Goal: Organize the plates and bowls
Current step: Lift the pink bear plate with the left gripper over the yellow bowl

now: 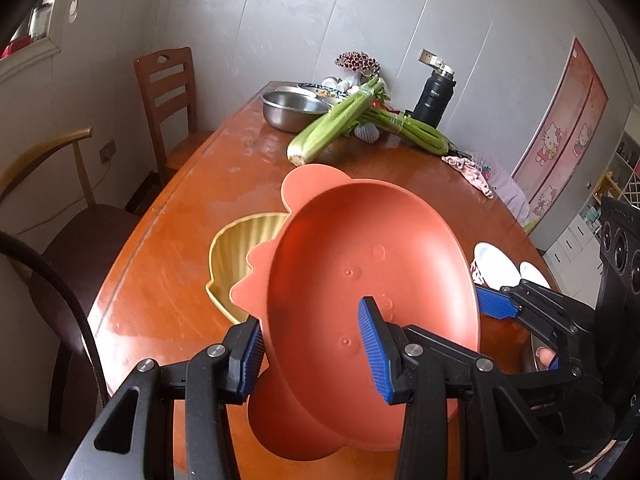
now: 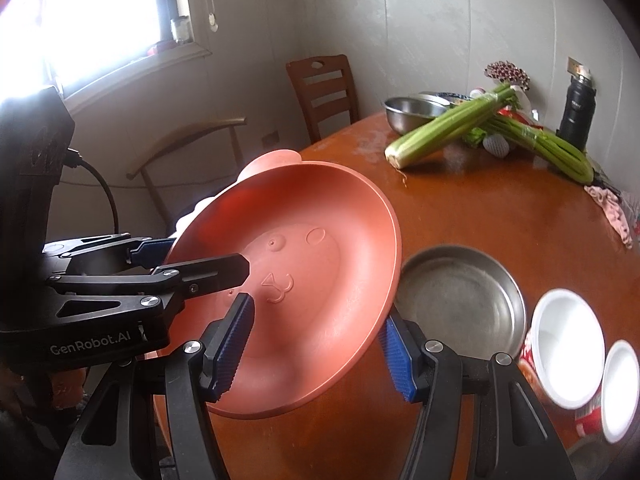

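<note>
An orange animal-shaped plate (image 1: 360,264) is held tilted above the wooden table (image 1: 172,264); it also shows in the right wrist view (image 2: 320,248). My left gripper (image 1: 316,360) is shut on its near left rim. My right gripper (image 2: 316,348) straddles the plate's right rim with its jaws wide apart; one pad (image 2: 232,340) lies inside the plate, the other (image 2: 396,364) outside. A yellow ribbed plate (image 1: 244,256) lies on the table beneath. A steel pan (image 2: 460,304) and two white bowls (image 2: 568,352) (image 2: 620,392) sit at the right.
At the far end are a steel bowl (image 1: 292,110), celery bunches (image 1: 340,120), a black flask (image 1: 434,98) and a pink cloth (image 1: 472,172). Wooden chairs (image 1: 168,96) stand at the left of the table.
</note>
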`<action>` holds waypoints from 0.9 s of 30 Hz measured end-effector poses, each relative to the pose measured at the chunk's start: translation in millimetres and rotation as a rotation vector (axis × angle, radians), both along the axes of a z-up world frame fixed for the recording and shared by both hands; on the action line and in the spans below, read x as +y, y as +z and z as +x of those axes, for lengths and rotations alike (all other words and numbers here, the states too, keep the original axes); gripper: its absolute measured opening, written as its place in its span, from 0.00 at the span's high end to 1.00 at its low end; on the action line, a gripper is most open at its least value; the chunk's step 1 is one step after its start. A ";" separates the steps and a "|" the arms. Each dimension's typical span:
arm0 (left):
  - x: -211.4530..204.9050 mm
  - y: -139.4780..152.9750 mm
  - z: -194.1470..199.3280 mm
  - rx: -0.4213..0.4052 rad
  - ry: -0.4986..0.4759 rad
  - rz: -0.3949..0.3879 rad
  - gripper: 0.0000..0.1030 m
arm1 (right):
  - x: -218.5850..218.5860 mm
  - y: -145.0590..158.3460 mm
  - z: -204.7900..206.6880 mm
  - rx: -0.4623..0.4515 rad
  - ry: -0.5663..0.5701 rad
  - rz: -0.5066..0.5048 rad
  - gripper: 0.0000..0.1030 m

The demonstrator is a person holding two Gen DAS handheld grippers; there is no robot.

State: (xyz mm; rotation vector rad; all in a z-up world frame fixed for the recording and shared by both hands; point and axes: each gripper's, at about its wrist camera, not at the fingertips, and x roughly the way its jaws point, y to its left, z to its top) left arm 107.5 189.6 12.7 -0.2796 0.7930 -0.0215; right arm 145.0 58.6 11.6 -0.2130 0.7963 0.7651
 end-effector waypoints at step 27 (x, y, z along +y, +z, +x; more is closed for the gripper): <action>44.3 -30.2 66.1 0.096 0.022 -0.015 0.57 | 50.7 -29.1 69.4 0.092 0.010 -0.035 0.38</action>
